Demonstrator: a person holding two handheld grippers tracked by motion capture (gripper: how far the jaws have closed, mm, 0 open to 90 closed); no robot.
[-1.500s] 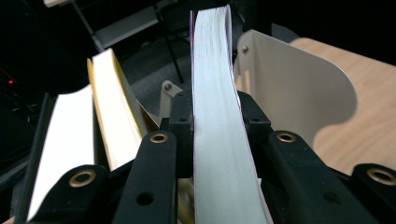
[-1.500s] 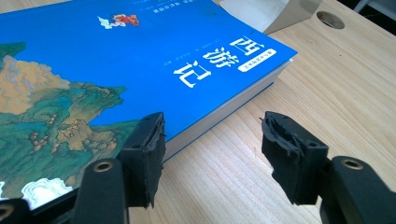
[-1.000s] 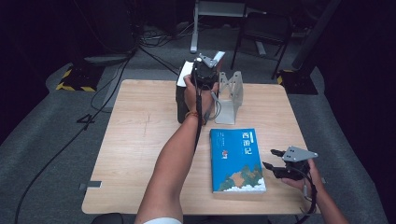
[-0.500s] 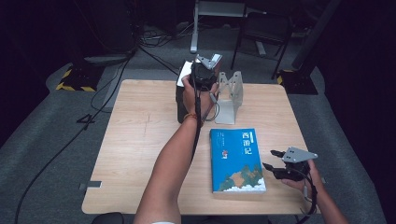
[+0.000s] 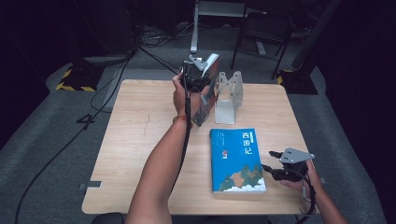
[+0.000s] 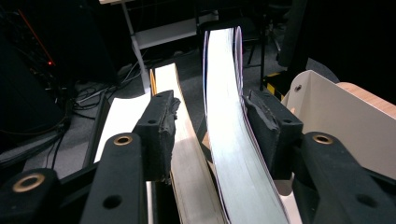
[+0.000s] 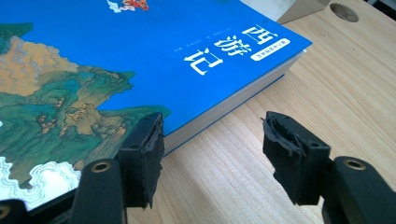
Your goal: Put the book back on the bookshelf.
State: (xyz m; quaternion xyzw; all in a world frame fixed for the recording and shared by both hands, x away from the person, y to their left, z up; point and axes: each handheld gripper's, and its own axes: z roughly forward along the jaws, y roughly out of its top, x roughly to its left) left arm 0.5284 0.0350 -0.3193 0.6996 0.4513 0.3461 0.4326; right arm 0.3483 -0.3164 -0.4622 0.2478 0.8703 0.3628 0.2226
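My left gripper (image 5: 196, 74) is at the far middle of the table, over upright books (image 5: 204, 105) beside a grey metal bookend (image 5: 229, 93). In the left gripper view its jaws (image 6: 210, 107) stand wide apart. A thin bent book with white pages (image 6: 224, 116) leans on one pad and a cream-paged book (image 6: 180, 140) lies against the other, with a gap between them. The bookend (image 6: 336, 112) is just beyond. A blue book (image 5: 236, 158) lies flat near the front. My right gripper (image 5: 268, 160) is open beside its right edge, one jaw over the cover (image 7: 116, 56).
The wooden table (image 5: 140, 140) has bare room on its left half. Its front-right edge is close under my right hand. Cables, a chair and stands are on the dark floor behind the table. A hole (image 7: 344, 11) shows in the tabletop past the blue book.
My left hand has shifted slightly at the upright books, and the thin book leans a little more towards the bookend. The right gripper has not moved.
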